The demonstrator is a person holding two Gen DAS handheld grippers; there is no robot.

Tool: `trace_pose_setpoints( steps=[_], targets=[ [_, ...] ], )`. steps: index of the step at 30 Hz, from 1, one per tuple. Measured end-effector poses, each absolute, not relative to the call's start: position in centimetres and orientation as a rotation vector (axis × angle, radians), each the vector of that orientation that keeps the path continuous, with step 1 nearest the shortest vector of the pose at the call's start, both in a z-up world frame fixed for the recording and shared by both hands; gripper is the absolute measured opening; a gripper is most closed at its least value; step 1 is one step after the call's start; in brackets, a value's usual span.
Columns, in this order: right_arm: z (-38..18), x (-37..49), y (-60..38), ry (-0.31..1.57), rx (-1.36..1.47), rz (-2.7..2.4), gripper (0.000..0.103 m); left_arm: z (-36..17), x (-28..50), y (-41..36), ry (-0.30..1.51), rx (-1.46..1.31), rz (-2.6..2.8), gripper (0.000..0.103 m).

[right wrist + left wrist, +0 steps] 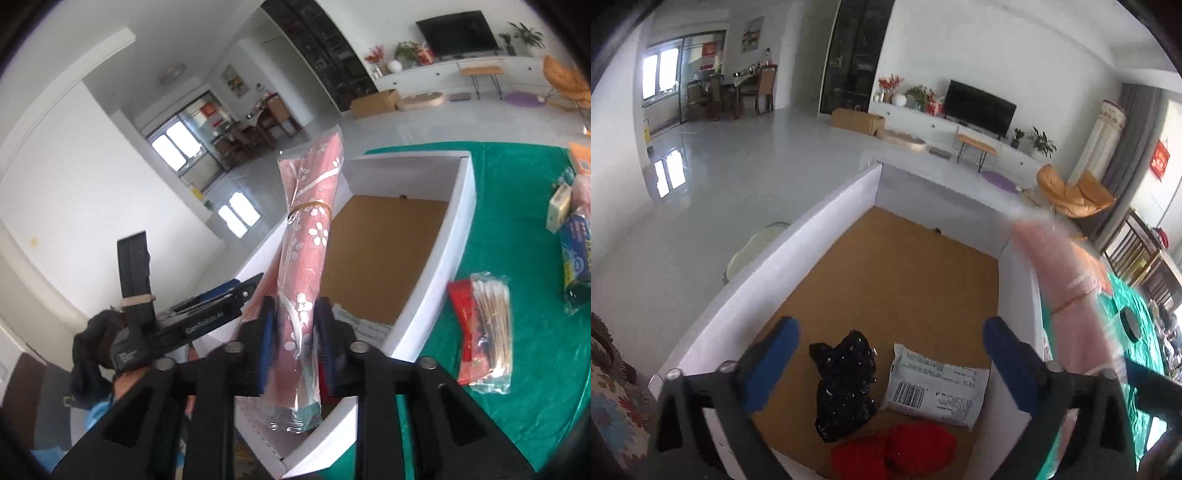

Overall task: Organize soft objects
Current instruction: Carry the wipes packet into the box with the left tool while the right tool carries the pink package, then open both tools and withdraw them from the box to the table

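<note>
step: right gripper (293,325) clamping pink roll (308,236), carrying over white box (463,206) | left gripper (890,354) released, empty | next: lowering roll in, releasing

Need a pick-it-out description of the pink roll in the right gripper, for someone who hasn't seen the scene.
Find the white box with the brown floor, standing on the green tablecloth. Just above its near left corner, the right gripper has its blue fingers clamped on a long roll. It is the only pink thing there: white blossom print, clear plastic wrap, a rubber band round its middle.
</note>
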State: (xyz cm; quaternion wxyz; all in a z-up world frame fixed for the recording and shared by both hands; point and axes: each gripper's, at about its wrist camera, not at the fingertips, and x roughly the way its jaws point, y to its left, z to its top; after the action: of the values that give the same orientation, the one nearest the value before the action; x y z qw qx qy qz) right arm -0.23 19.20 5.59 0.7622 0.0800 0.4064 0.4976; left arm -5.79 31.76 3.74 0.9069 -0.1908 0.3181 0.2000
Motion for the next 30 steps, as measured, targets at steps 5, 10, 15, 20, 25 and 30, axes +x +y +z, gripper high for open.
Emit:
trace_pose_setpoints(
  steps=[5,10,15,20,25,30],
  targets=[
    [3.5,0.8,14.4,0.853,0.201,1.012,0.084,3.8,-5.6,29.5,0.627,-0.375,0.354,0.103],
    [-1.2,3.9,4.6,0.756,0.003,0.629,0.084,3.2,-4.2,22.0,0.65,-0.319,0.169,0.103],
    [-8.9,3.8,-5.5,0.81,-0.032,0.301,0.084,1.2,-2.4,11.2,0.748,-0.157,-0.08,0.103],
    [-7.6,2.2,-11.5,0.726,0.233,0.22,0.085,-2.8,2.6,4.8,0.838,0.003,-0.039,0.103],
    [-7.6,1.9,-10.1,0.75,0.244,0.252,0.085,-7.3,8.6,5.6,0.89,0.031,0.225,0.103],
    [-7.5,1.0,-10.2,0.702,0.25,0.268,0.085,-10.5,13.3,6.6,0.953,-0.05,0.243,0.103]
  ],
)
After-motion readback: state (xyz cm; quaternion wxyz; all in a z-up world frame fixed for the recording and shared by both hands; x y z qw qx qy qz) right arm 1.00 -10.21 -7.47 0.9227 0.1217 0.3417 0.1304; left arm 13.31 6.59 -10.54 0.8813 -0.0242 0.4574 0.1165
